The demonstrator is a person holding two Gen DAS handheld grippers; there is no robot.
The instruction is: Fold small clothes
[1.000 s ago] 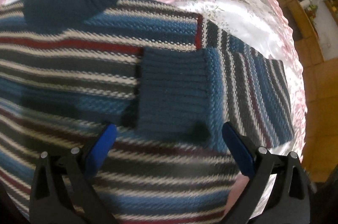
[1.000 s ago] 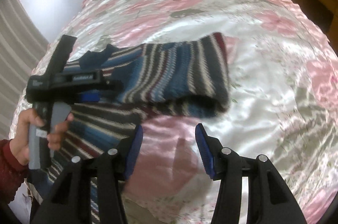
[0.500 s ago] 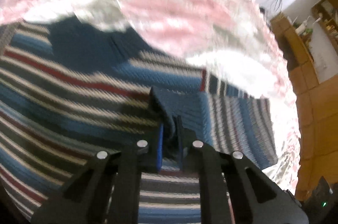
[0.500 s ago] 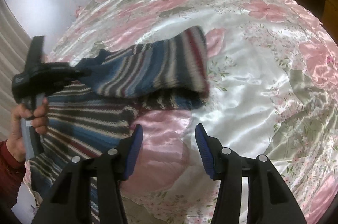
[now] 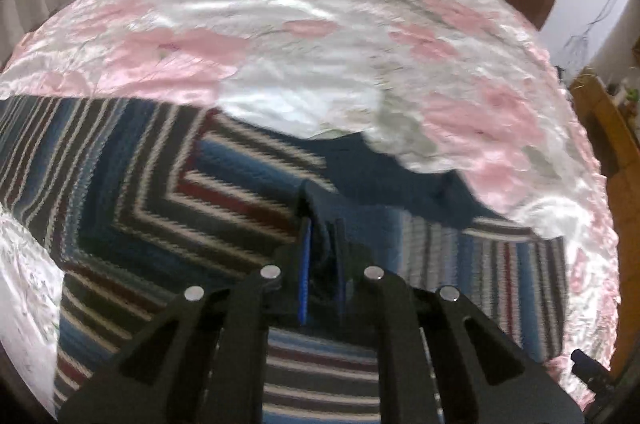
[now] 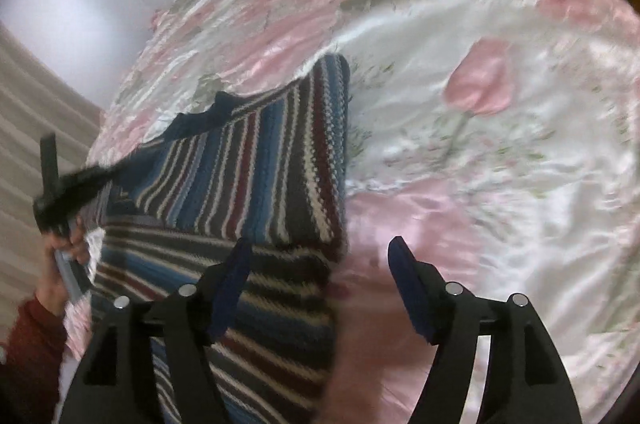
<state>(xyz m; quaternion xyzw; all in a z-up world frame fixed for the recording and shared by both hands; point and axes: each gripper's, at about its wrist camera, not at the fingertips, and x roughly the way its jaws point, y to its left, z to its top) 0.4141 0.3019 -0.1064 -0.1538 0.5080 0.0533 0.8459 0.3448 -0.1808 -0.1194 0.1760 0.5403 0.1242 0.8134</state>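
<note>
Two grippers over my striped sweater [image 6: 256, 183] on the floral bedspread [image 6: 460, 143]
Left gripper [image 5: 322, 260] pinches its navy cuff [image 5: 320, 207]; right gripper [image 6: 320, 264] hangs wide apart, empty.

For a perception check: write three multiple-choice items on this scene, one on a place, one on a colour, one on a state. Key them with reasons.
1. Where does the striped sweater lie?
A. on a wooden floor
B. on a floral bedspread
C. in a basket

2. What colour is the cuff held by the left gripper?
A. dark blue
B. yellow
C. white

3. How is the right gripper?
A. shut on the sweater
B. open, holding nothing
C. shut on the bedspread

Key: 1 B, pink floral bedspread surrounds it. 2 A, navy ribbing sits between the closed fingers. 3 B, its fingers stand wide apart.
</note>
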